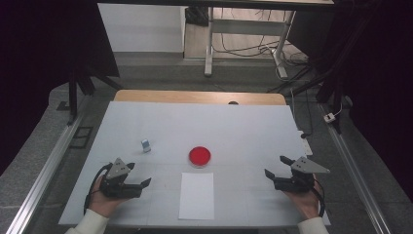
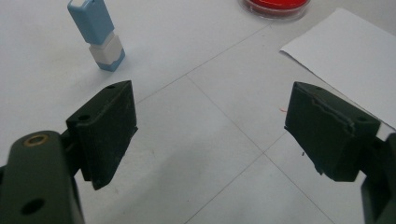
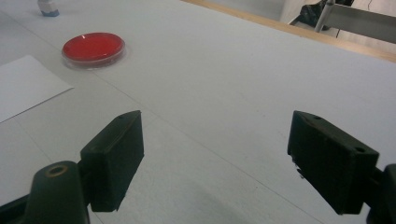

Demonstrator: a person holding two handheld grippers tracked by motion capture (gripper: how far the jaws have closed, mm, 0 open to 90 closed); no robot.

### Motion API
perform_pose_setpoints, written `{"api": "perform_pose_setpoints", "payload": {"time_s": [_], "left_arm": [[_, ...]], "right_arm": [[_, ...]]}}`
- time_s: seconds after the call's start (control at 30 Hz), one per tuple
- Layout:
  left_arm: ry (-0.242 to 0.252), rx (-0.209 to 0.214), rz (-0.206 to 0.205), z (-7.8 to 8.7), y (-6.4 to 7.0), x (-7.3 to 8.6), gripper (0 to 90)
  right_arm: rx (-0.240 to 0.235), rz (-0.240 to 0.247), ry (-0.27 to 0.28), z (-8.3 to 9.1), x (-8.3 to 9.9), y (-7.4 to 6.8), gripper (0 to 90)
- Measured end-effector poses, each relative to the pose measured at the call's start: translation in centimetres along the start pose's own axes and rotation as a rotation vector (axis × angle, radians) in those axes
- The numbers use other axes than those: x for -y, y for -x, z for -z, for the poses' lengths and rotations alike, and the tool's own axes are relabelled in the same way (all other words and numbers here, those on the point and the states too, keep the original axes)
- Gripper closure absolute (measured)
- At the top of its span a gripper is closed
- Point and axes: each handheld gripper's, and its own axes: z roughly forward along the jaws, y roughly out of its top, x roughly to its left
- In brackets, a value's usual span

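High view gives us the whole layout: the left gripper [image 1: 138, 181] and the right gripper [image 1: 275, 168] sit low near the front of the white counter [image 1: 243, 131], each held in a hand, well apart from one another, and both with jaws spread wide and holding nothing. Between them lies a white sheet of paper [image 1: 197, 195], and just beyond its far edge we see the red dish [image 1: 200, 156]. The small blue and white stamp [image 1: 146, 145] stands farther left, ahead of the left gripper and near it, apart from the dish.

From the left gripper view we learn what the overhead cannot tell us: the stamp [image 2: 98, 35] has a blue upper part, a white band and a blue foot, and it stands upright beyond the left-hand jaw; thin seam lines cross the counter surface there, and a corner of the paper [image 2: 345, 60] reaches in at the right.

From the right gripper view we see that the dish [image 3: 94, 48] is shallow with a clear rim around its red inside.

Around the counter we see a wooden edge [image 1: 199, 96] at the far side, a grey floor [image 1: 44, 161], metal rails, table legs and loose cables [image 1: 253, 48] behind.
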Motion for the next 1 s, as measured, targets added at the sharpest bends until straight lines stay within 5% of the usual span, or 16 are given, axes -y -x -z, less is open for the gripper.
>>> {"api": "perform_pose_setpoints", "payload": {"time_s": [1.0], "left_arm": [[0.012, -0.002, 0.028, 0.62, -0.29, 0.06, 16.2]], "right_arm": [[-0.02, 0.028, -0.015, -0.43, -0.24, -0.56, 21.8]]}}
